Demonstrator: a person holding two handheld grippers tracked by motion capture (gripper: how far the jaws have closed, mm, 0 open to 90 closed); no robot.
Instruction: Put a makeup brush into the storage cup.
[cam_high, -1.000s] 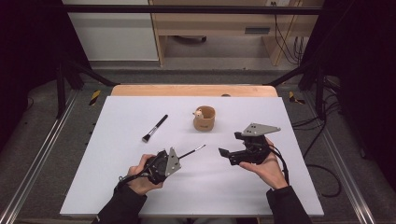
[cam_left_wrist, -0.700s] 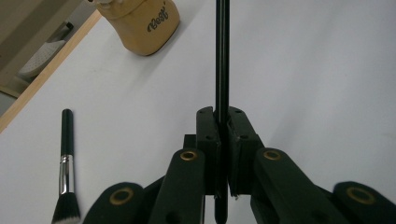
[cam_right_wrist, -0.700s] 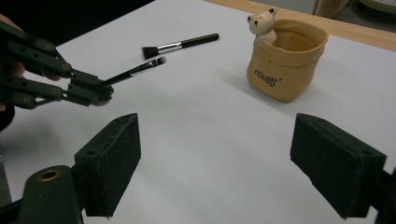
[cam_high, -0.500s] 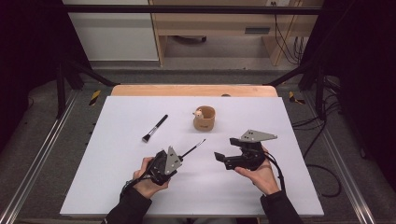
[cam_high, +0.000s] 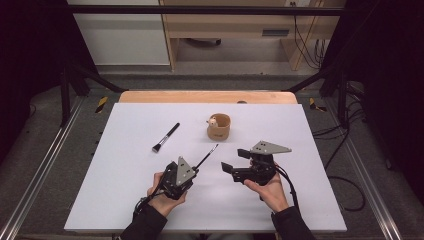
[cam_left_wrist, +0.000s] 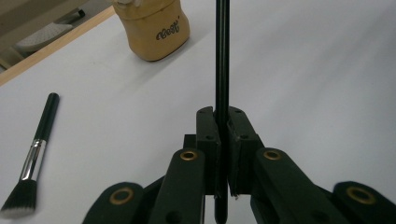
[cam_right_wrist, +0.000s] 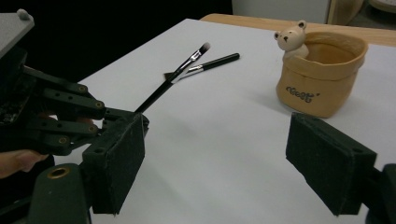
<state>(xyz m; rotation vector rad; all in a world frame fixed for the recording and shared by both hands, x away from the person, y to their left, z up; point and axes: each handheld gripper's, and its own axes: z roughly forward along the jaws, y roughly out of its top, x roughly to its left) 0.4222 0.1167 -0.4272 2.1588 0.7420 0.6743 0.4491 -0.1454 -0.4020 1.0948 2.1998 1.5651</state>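
- Left gripper (cam_high: 196, 167) is clamped on a thin brush (cam_left_wrist: 222, 60), angled up off the table (cam_high: 125, 165).
- Right gripper (cam_high: 231, 167), empty, jaws apart and just narrowing, faces it.
- Cup (cam_high: 219, 127) beyond; second brush (cam_high: 165, 137) lies left.

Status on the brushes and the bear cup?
Done: left gripper is shut on the thin brush, lifted and angled toward the bear cup. In hand: right gripper, empty, closing slightly. Left: nothing visible in the cup; flat brush lies on the table.
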